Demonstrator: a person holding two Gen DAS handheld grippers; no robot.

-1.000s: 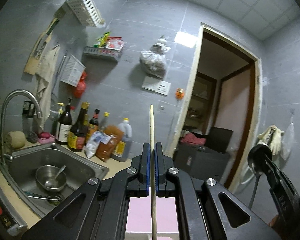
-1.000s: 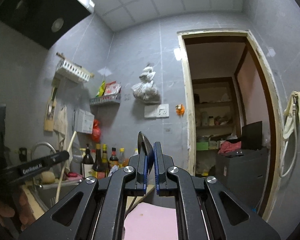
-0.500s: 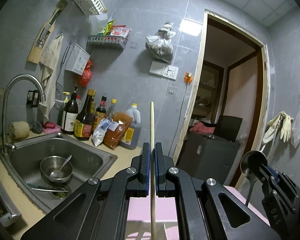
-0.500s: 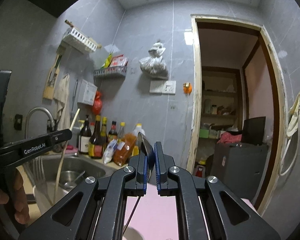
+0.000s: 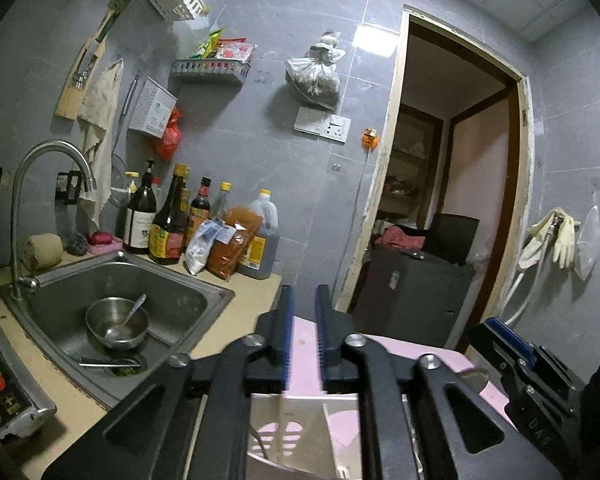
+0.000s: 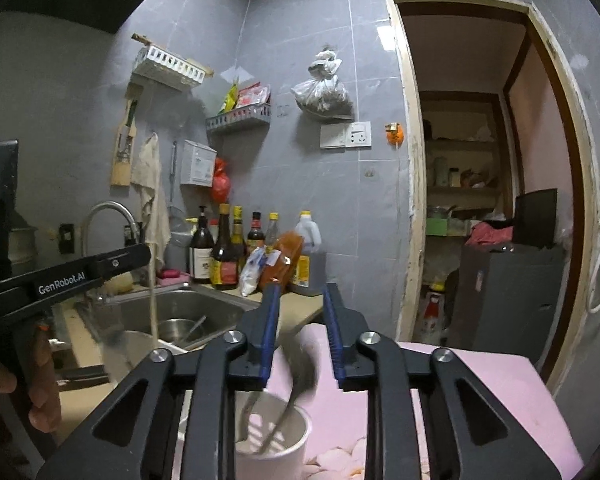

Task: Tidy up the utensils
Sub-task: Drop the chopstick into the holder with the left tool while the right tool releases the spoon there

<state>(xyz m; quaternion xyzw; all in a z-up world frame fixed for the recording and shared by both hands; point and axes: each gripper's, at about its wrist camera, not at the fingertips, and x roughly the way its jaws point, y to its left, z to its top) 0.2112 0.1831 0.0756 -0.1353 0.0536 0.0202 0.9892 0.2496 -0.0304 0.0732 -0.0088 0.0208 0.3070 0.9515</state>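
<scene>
A white utensil holder stands on the pink-topped table right below both grippers; it also shows in the left wrist view. My right gripper is open, and a metal spoon, blurred, is dropping into the holder. My left gripper is open and empty above the holder. In the right wrist view a pale wooden chopstick hangs upright just under the left gripper's body, blurred, over the holder's left side.
A steel sink at the left holds a bowl with a spoon. A tap stands behind it. Sauce bottles and bags line the back wall. A doorway opens at the right.
Both grippers have dropped lower over the holder and opened. The left one has let go of the chopstick, the right one of the spoon.
</scene>
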